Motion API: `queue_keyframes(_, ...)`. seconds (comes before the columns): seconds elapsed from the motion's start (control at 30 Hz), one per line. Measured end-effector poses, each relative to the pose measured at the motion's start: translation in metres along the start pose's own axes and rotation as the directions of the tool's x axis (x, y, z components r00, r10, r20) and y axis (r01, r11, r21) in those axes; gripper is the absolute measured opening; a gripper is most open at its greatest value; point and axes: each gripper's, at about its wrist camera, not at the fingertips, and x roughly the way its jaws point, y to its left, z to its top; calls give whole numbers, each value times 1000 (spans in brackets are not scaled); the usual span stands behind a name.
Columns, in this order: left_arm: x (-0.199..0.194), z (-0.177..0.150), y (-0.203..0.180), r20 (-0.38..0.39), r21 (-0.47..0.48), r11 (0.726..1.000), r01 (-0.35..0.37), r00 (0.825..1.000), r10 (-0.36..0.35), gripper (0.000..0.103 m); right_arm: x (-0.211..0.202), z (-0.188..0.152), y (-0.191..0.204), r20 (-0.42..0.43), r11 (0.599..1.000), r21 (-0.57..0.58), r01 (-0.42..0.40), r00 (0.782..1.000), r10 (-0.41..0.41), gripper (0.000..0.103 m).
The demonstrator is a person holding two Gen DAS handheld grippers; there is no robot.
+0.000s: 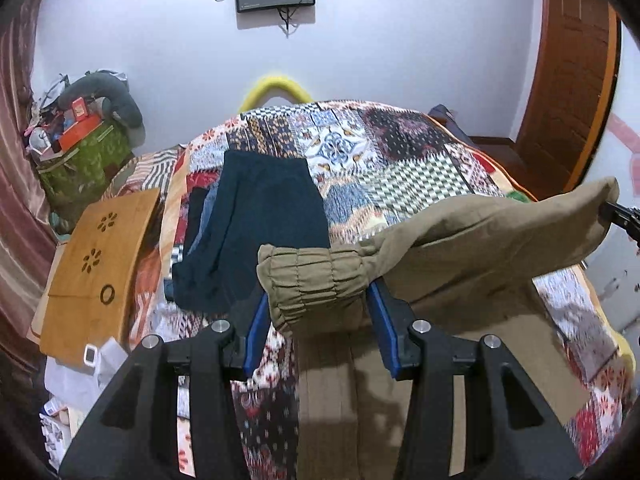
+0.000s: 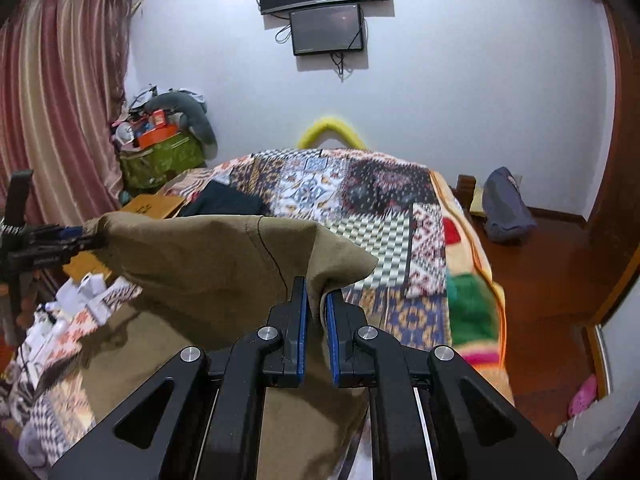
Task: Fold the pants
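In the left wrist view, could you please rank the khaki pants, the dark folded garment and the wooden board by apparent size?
1. khaki pants, though closest to the camera.
2. and 3. dark folded garment and wooden board look alike; no ranking.

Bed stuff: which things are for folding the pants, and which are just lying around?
For the job:
- khaki pants
- left tongs, gripping the gathered cuff
- right tongs, pinching the other end

Just lying about:
- dark folded clothes
- patchwork quilt
- wooden board
- green bin of clutter
- wall screen
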Motion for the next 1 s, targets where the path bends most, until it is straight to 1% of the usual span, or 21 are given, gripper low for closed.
queue_keyframes(0.2,-10,-43,-5,-52,30,1000,-2,999,4,47,-14,-37,15,-49,999,38,-9,999,11,8)
queue_keyframes(0.43,-10,-89,-6,-131,34,999,11,991,-6,47,-17,-90,23,-145,997,77,-1,989,12,9)
queue_keyframes(0.63,-12,-115,-10,-158,52,999,-4,987,12,48,-12,-132,23,-220,992,123,23,975,5,11)
queue_keyframes(0.7,-13,-120,-11,-161,56,998,-5,987,14,49,-12,-143,24,-235,991,134,31,972,1,14)
queue_keyframes(0.87,-25,-128,-15,-138,93,995,-34,989,47,61,-19,-159,23,-258,988,141,69,966,-31,13)
queue_keyframes(0.93,-32,-128,-17,-125,102,994,-38,991,50,64,-24,-162,20,-275,987,141,84,960,-42,13)
queue_keyframes(1.0,-37,-126,-18,-113,108,993,-42,992,54,69,-33,-163,20,-272,986,140,93,961,-52,14)
